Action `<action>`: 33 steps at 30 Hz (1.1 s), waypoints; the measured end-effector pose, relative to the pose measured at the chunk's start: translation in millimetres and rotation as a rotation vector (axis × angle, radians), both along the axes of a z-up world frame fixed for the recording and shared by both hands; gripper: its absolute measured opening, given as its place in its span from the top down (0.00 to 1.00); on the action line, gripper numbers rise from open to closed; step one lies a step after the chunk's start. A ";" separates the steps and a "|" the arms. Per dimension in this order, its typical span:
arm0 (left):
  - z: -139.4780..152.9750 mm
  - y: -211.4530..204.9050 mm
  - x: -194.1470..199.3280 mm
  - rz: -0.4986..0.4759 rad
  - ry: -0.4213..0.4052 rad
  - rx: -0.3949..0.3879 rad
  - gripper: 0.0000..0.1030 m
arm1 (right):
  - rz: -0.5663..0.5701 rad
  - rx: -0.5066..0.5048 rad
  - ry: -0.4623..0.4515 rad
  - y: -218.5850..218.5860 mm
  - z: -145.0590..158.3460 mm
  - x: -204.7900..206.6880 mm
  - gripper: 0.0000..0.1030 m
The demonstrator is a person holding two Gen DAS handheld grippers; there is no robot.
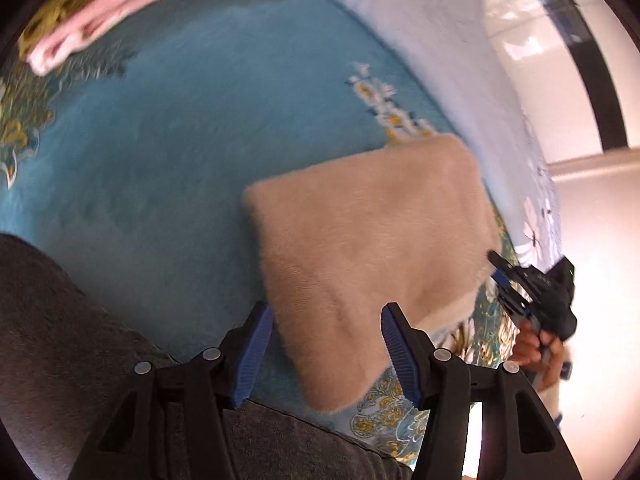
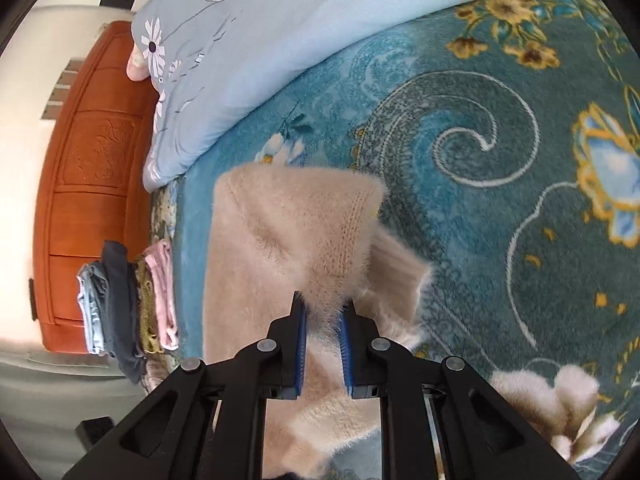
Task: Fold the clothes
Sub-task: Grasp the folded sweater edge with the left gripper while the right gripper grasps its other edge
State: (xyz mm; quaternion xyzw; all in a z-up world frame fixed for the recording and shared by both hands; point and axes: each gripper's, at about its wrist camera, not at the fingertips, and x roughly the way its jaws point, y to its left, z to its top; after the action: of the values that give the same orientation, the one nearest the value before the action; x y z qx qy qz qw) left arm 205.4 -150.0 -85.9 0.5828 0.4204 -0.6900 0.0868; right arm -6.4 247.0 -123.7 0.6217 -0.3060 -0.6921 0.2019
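Note:
A fuzzy beige sweater [image 1: 372, 240] lies folded on the teal floral blanket [image 1: 168, 152]. My left gripper [image 1: 326, 320] is open, its blue pads on either side of the sweater's near corner, holding nothing. In the right wrist view the same sweater [image 2: 260, 240] has one fold lifted, and my right gripper [image 2: 323, 312] is shut on that fold of the sweater. The right gripper also shows in the left wrist view [image 1: 500, 272] at the sweater's far right edge, held by a hand.
A stack of folded clothes [image 2: 128, 308] stands at the blanket's edge, seen blurred in the left wrist view [image 1: 100, 20]. A pale blue floral quilt [image 2: 248, 48] lies along the far side. An orange wooden headboard [image 2: 88, 168] is behind. Grey trousers [image 1: 60, 340] fill the lower left.

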 end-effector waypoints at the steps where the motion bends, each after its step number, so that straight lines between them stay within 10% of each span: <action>1: -12.5 -1.8 -2.8 0.035 -0.036 0.029 0.41 | 0.000 0.017 -0.003 3.5 -1.4 2.5 0.85; 6: -40.9 2.9 -8.9 0.093 -0.132 0.003 0.41 | -0.028 0.088 -0.041 16.4 -16.7 12.1 0.85; 10: -56.7 6.4 -14.7 0.126 -0.097 0.080 0.41 | -0.104 0.074 -0.051 32.0 -29.0 15.3 0.60; 19: -51.8 25.1 -30.0 0.001 0.032 0.154 0.56 | -0.188 -0.015 -0.037 40.6 -34.2 13.4 0.60; 33: -84.1 -7.6 -12.8 0.280 -0.077 0.082 0.23 | -0.149 -0.114 0.000 25.8 -41.0 6.1 0.31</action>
State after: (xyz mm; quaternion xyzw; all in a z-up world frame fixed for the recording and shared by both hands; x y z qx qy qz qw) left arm 192.5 -157.6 -170.0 0.5475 0.5218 -0.6306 0.1741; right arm -0.3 272.8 -164.7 0.5849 -0.3904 -0.6865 0.1849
